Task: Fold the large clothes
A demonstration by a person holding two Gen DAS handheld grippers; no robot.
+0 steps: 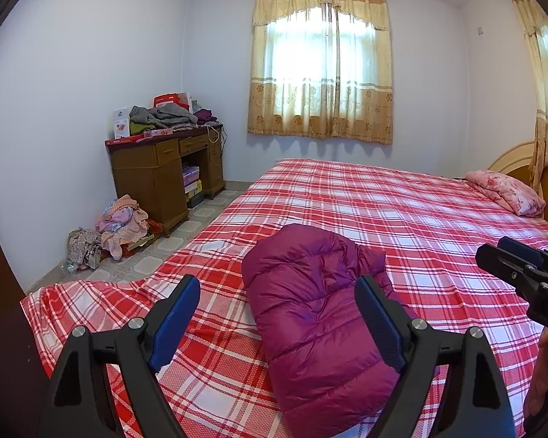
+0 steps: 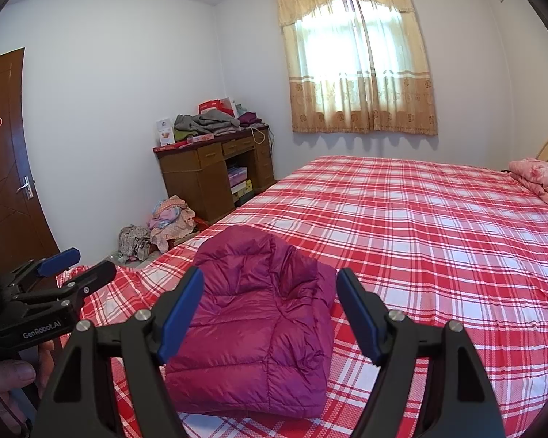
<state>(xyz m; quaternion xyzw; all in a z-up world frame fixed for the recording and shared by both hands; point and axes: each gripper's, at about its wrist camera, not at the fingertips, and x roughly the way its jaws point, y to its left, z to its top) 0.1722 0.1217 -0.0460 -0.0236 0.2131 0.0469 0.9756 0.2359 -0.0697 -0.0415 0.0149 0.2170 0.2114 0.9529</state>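
A magenta puffer jacket [image 1: 310, 314] lies folded into a compact bundle on the red plaid bed [image 1: 402, 211], near its foot end. My left gripper [image 1: 276, 297] is open and empty, held above the jacket. My right gripper [image 2: 270, 295] is open and empty too, also above the jacket [image 2: 259, 335], which lies on the bed [image 2: 420, 226]. Each gripper shows in the other's view: the right one at the right edge [image 1: 522, 266], the left one at the left edge [image 2: 69, 270].
A pink folded quilt [image 1: 507, 191] lies by the headboard. A brown desk [image 1: 164, 171] piled with clothes and boxes stands against the far wall, with a heap of clothes [image 1: 117, 226] on the floor beside it. A brown door [image 2: 7, 168] is at left.
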